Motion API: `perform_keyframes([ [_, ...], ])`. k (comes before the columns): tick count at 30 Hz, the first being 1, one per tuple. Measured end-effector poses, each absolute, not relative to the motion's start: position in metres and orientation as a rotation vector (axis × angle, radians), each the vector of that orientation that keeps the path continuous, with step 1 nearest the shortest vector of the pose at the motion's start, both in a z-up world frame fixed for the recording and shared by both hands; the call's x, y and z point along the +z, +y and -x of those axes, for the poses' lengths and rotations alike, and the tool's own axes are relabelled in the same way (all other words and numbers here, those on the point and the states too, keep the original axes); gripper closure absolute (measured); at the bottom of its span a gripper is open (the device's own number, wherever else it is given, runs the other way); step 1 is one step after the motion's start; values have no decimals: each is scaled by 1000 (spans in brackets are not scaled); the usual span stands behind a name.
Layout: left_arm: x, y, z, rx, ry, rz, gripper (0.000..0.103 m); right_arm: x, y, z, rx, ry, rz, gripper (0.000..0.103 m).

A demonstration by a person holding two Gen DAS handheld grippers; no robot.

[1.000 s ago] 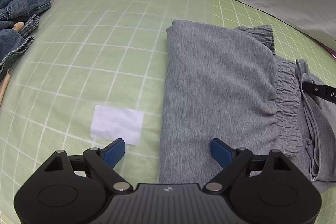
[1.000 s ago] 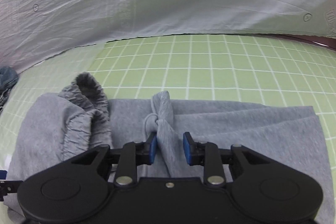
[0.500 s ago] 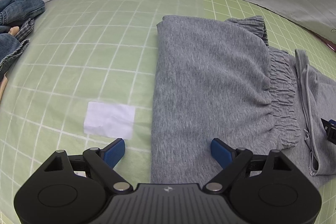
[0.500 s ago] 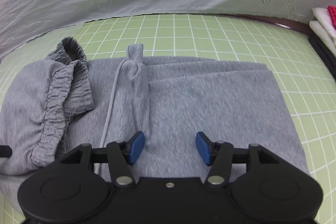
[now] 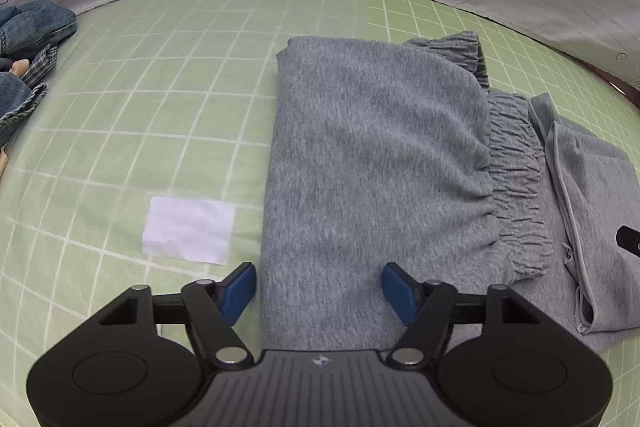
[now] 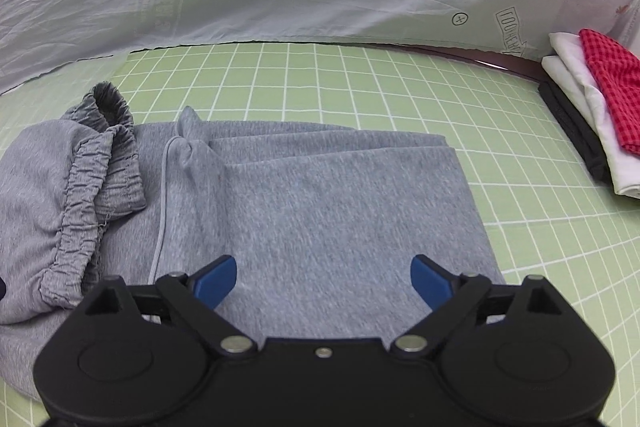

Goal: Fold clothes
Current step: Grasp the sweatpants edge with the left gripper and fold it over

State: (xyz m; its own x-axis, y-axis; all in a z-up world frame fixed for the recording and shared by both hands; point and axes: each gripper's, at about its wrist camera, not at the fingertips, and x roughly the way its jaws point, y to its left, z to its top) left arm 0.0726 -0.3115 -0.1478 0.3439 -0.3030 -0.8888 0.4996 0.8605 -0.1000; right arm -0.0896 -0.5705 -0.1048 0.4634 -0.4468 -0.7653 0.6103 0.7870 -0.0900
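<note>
A pair of grey sweatpants (image 5: 376, 163) is seen lying partly folded on the green gridded mat (image 5: 160, 87) that covers the table, with the gathered elastic waistband (image 5: 516, 187) turned over on top and a drawstring (image 6: 162, 211) trailing across the lower layer. The left gripper (image 5: 319, 285) is held above the near left edge of the fabric; its fingers have just been closing, yet a gap is kept and nothing is pinched. The right gripper (image 6: 323, 281) is poised over the flat folded legs, its fingers having just been opening and now spread wide with only cloth beneath. A white paper slip (image 5: 188, 229) is seen beside the sweatpants, denim clothes (image 5: 28, 27) at the far left, and a stack of folded clothes (image 6: 592, 107) at the right.
</note>
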Motion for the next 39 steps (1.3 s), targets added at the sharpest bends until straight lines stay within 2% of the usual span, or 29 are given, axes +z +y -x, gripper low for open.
perform_keyframes([
  [3, -144, -314, -73, -527, 1087, -158, 70, -100, -577, 101, -679, 855, -229, 8],
  [4, -142, -314, -74, -527, 1081, -138, 83, -99, -580, 106, -689, 850, -235, 8],
  [5, -140, -315, -74, -528, 1076, -115, 87, -98, -583, 110, -700, 845, -241, 8],
  [14, -90, -348, -55, -607, 919, -22, 93, -95, -623, 158, -803, 821, -315, 8],
  [22, -54, -454, -18, -818, 842, -81, 94, -100, -662, 204, -843, 826, -336, 8],
  [26, -56, -522, 17, -982, 881, -128, 94, -105, -688, 227, -874, 839, -338, 8],
  [28, -67, -554, 30, -1034, 954, -178, 91, -108, -704, 238, -894, 846, -354, 8],
  [29, -84, -571, 38, -1044, 1017, -210, 86, -110, -710, 240, -898, 849, -362, 8],
  [31, -111, -587, 45, -1037, 1114, -264, 84, -113, -722, 243, -899, 854, -381, 8],
  [33, -114, -589, 53, -1047, 1097, -291, 73, -116, -734, 245, -899, 858, -400, 8],
  [35, -104, -585, 52, -1062, 1092, -279, 40, -117, -737, 240, -874, 851, -398, 7],
  [37, -91, -574, 45, -1042, 1079, -207, 33, -116, -738, 230, -830, 839, -398, 4],
  [39, -74, -559, 34, -1016, 1069, -142, 32, -113, -736, 214, -781, 829, -401, 3],
])
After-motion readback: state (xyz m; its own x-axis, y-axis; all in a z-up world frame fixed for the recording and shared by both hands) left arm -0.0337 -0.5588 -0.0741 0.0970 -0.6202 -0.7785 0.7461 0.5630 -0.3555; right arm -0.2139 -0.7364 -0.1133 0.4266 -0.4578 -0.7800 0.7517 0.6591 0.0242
